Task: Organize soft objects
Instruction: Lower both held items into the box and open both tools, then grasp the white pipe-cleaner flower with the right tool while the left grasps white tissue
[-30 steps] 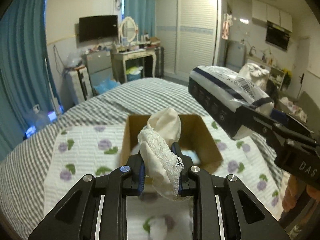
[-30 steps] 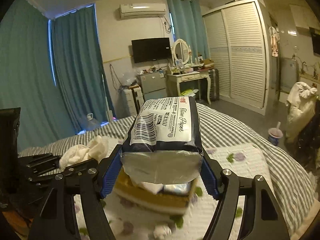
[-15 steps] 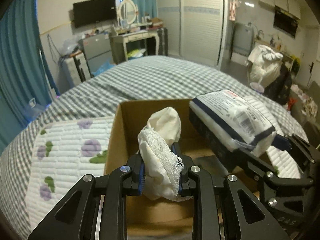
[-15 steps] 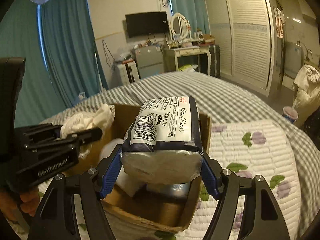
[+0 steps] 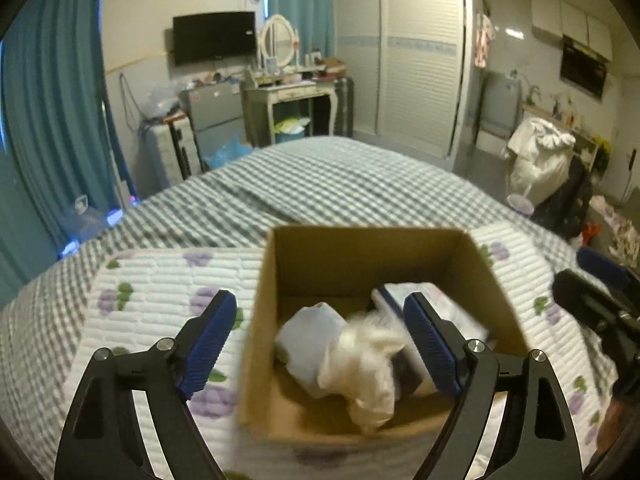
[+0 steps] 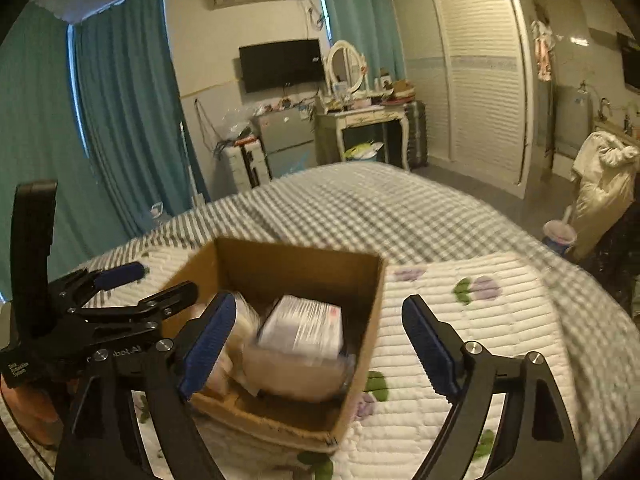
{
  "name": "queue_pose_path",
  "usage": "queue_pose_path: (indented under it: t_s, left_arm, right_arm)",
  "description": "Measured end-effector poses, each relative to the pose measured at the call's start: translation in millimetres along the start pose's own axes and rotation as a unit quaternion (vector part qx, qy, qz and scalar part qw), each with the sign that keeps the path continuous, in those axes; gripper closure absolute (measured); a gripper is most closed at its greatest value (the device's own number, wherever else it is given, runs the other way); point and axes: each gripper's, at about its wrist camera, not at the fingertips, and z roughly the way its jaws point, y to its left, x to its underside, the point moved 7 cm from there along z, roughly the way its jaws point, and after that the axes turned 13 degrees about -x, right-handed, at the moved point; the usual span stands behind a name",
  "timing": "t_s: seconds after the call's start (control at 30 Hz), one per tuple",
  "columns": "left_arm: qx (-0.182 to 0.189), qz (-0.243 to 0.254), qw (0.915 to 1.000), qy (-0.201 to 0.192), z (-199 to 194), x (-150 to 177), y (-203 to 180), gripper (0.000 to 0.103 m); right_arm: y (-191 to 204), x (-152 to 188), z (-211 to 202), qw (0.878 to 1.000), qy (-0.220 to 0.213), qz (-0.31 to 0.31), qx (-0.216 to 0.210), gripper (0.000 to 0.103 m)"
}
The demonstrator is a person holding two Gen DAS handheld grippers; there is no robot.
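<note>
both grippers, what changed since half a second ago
Both let go: the left gripper opened and its cream lace cloth dropped into the cardboard box; the right gripper opened and the tissue pack landed inside too. The box stayed on the floral quilt.

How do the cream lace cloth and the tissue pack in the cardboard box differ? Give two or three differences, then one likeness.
The cream lace cloth is crumpled and shapeless; the tissue pack is a neat rectangular block. The cloth is bare fabric; the pack is wrapped in printed plastic. The cloth lies mid-box; the pack sits to its right. Both are in the cardboard box, free of either open tool.
</note>
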Motion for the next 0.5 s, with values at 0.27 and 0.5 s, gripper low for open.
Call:
queue_pose_path:
  t_s: [0.27,0.5]
  left_arm:
    - [0.001,0.008,0.9974,-0.072,-120,-35,18,0.001]
    - [0.009,0.003,0.9929,-0.119,-210,-29,32,0.0]
  right_arm:
    - [46,-35,-109,0.999,-0.026,-0.023,0.02,0.012]
    - [104,-55,-204,0.995,-0.056,-0.071,0.038,0.0]
